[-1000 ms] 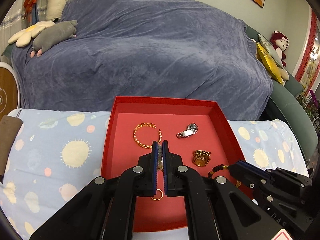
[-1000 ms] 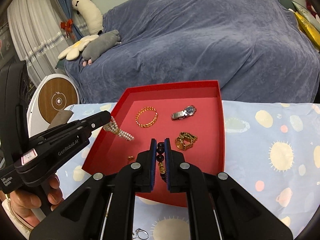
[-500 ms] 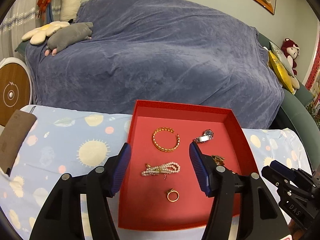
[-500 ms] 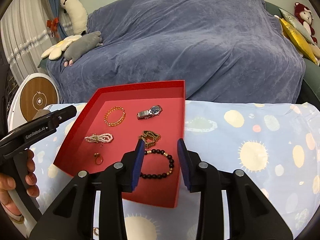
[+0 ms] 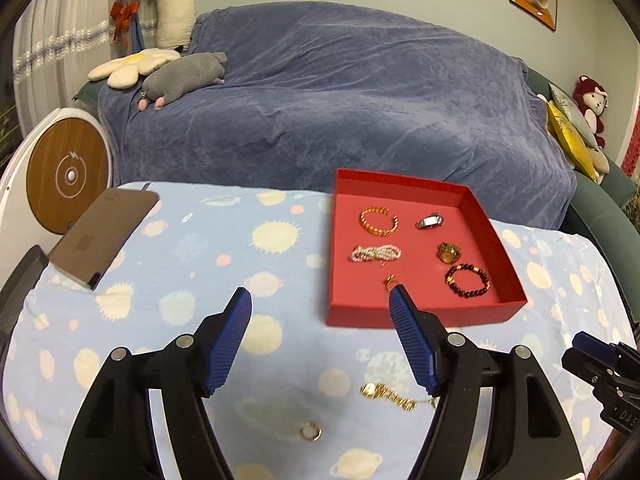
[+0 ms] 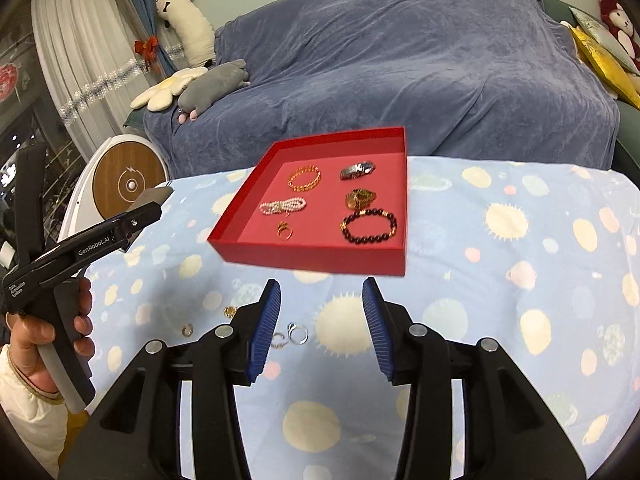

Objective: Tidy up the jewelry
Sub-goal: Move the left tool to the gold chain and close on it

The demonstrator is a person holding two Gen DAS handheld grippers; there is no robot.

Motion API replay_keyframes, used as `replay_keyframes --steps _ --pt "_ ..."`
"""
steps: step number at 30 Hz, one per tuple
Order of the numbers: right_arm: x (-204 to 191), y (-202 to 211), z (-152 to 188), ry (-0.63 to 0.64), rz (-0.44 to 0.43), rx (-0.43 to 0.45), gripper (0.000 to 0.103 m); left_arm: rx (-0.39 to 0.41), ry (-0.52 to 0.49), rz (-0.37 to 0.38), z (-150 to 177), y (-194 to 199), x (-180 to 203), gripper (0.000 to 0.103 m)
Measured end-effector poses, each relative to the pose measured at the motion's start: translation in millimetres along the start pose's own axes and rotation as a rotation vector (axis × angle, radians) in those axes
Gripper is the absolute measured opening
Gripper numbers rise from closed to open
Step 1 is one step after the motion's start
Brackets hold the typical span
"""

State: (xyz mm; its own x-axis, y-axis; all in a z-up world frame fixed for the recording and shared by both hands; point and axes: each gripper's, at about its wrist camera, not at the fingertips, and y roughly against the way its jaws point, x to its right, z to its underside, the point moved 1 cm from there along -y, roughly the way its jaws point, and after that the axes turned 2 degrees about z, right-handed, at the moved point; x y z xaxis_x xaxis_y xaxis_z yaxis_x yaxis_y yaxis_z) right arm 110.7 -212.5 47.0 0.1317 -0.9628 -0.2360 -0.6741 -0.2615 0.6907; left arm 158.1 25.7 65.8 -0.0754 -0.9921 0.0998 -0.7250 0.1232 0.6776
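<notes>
Both grippers are back from the tray (image 6: 320, 258), pearls (image 5: 375, 253) and beads (image 6: 369, 226) left inside. Left gripper (image 5: 320, 312) and right gripper (image 6: 320, 306) are opening, empty. Next, straddle the chain (image 5: 390, 397) squarely before pinching.

Six pieces lie in the red tray (image 6: 320, 258); the right claw (image 6: 322, 300) (opening, empty) hovers short of it.

Bare tablecloth (image 6: 500, 280) lies open right of the red tray (image 6: 312, 256); small rings (image 6: 296, 334), perhaps three, dot the near side.
</notes>
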Motion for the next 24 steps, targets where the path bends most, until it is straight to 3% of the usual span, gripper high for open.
replay_keyframes --steps 7,17,24 --pt "-14.7 -7.3 37.7 0.007 -0.012 -0.045 0.042 -0.056 0.089 0.02 42.7 7.2 -27.1 0.069" --pt "-27.4 -39.1 49.3 0.069 0.008 -0.11 0.041 -0.15 -0.006 0.048 83.9 -19.2 -9.8 0.069" --pt "-28.2 -51.3 50.9 0.074 0.013 -0.135 0.041 -0.174 0.005 0.108 83.5 -39.1 12.0 0.069"
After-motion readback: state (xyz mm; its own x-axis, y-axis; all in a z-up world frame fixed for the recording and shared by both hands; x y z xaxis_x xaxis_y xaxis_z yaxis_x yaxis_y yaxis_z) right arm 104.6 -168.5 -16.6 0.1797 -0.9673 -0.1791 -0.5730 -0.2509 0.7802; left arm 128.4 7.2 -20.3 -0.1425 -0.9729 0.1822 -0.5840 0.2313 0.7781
